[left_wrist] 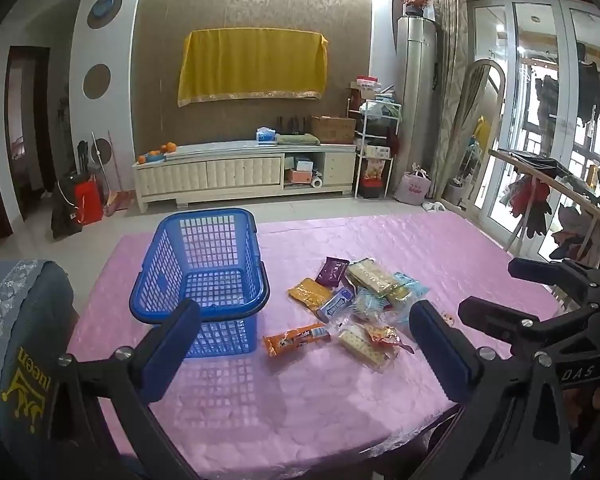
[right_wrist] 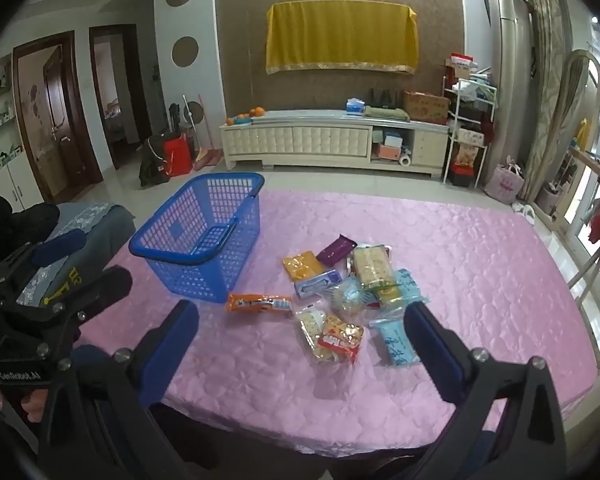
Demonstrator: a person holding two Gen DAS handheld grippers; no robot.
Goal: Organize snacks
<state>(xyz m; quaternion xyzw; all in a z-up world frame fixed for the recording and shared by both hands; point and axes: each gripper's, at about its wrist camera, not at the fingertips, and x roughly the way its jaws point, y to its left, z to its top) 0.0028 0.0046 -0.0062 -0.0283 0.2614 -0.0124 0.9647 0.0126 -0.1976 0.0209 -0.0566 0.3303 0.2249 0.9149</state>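
A blue plastic basket point(left_wrist: 204, 268) stands empty on the left of the pink table point(left_wrist: 300, 392); it also shows in the right wrist view point(right_wrist: 198, 240). To its right lies a pile of snack packets point(left_wrist: 360, 300): an orange bar point(left_wrist: 296, 338), a yellow pack point(left_wrist: 309, 293), a purple pack point(left_wrist: 332, 271), crackers point(left_wrist: 374, 276). The pile also shows in the right wrist view point(right_wrist: 348, 296). My left gripper point(left_wrist: 304, 340) is open and empty above the table's near side. My right gripper point(right_wrist: 300, 340) is open and empty, near the pile.
A grey chair back point(left_wrist: 24, 340) stands at the table's left edge. A wooden clothes rack point(left_wrist: 548, 184) stands to the right. A TV cabinet point(left_wrist: 244, 172) lines the far wall.
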